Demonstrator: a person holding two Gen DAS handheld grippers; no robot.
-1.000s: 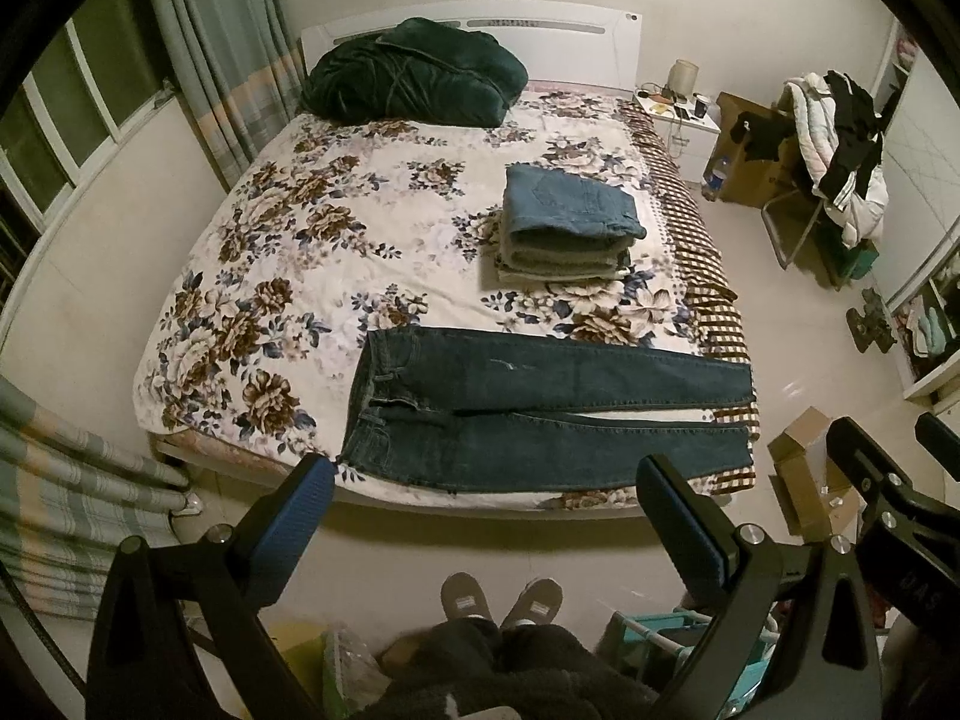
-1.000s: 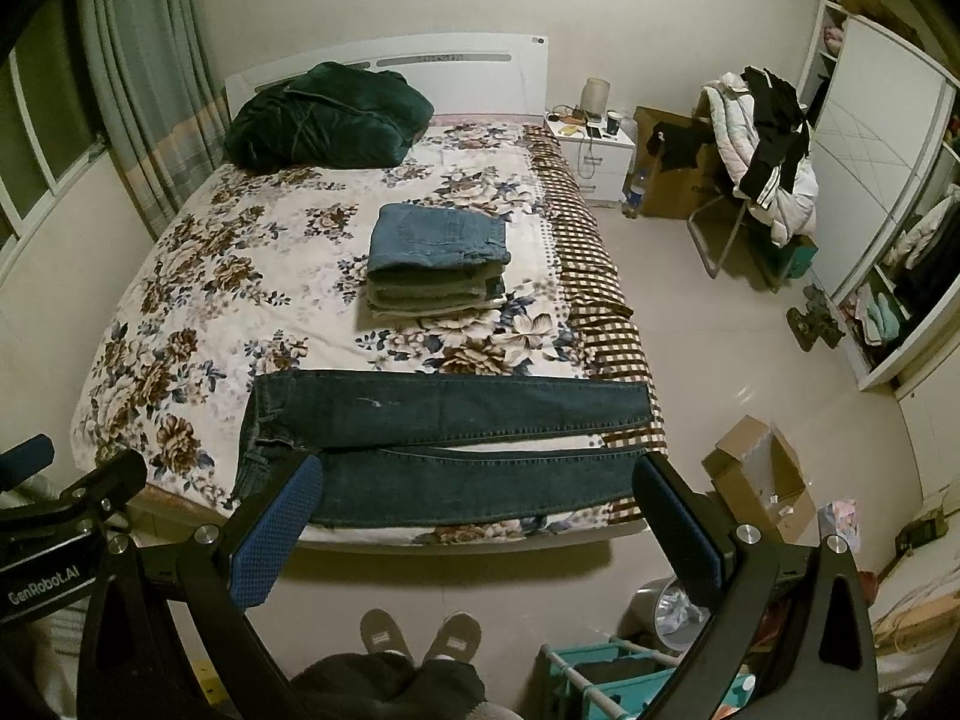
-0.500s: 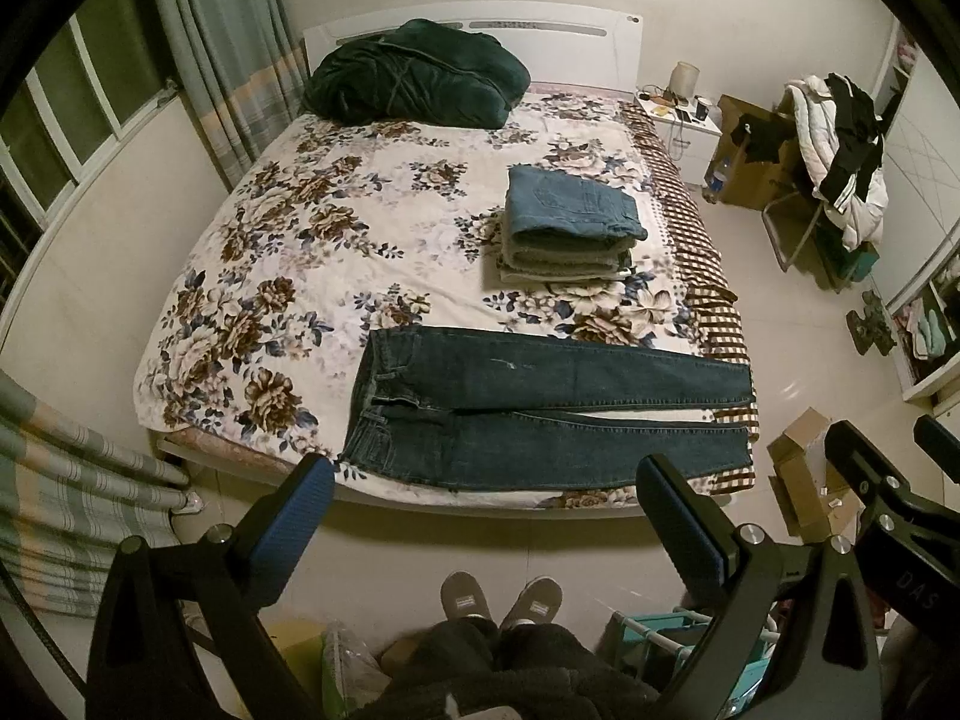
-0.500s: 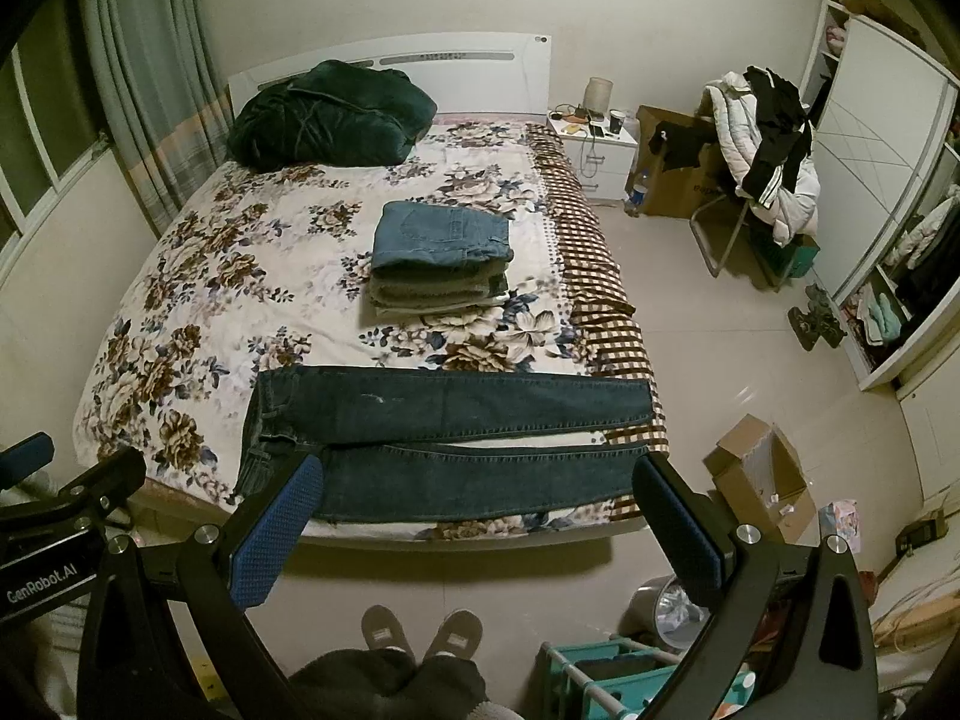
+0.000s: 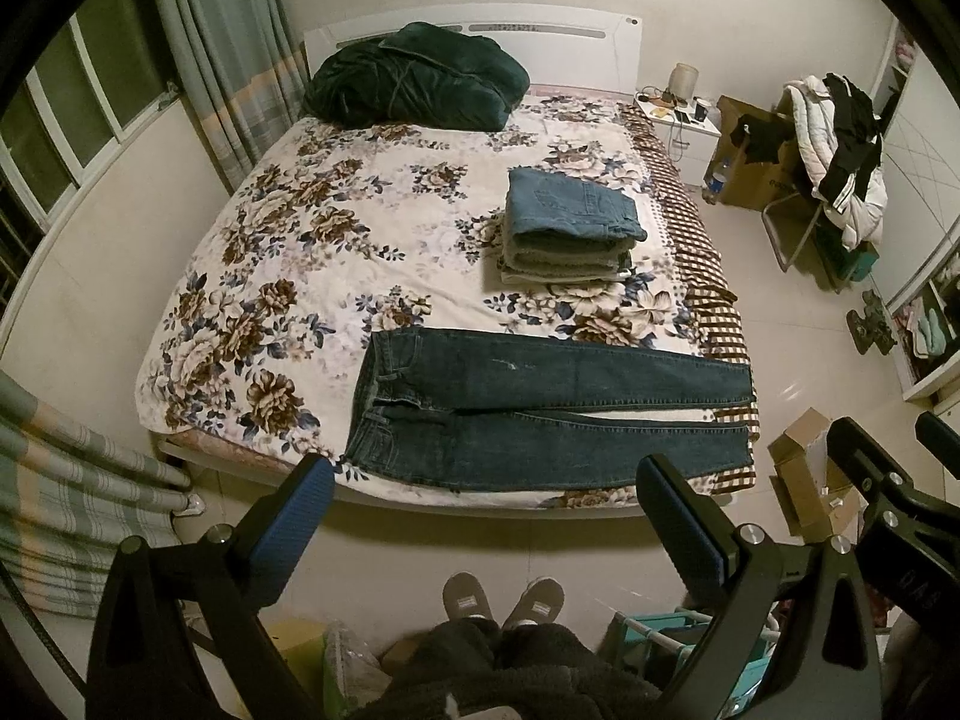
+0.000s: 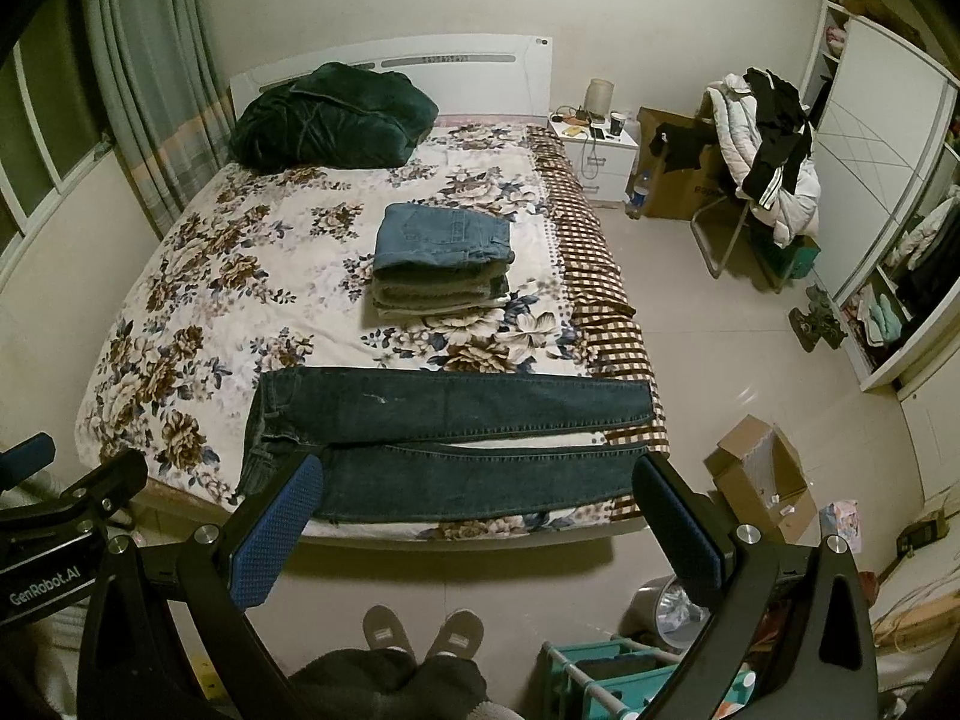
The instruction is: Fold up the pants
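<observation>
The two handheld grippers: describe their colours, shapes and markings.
The left gripper and the right gripper both have black angular frames, silver screw heads, and long fingers faced with blue dotted pads. The left gripper's body, seen from the right wrist, carries white "GenRobot.AI" lettering. No cables or sleeves are visible.

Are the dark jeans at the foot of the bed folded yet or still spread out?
Spread out. The dark blue denim jeans lie flat at full length across the floral bedspread, legs side by side, waistband left; neither tool touches them.
</observation>
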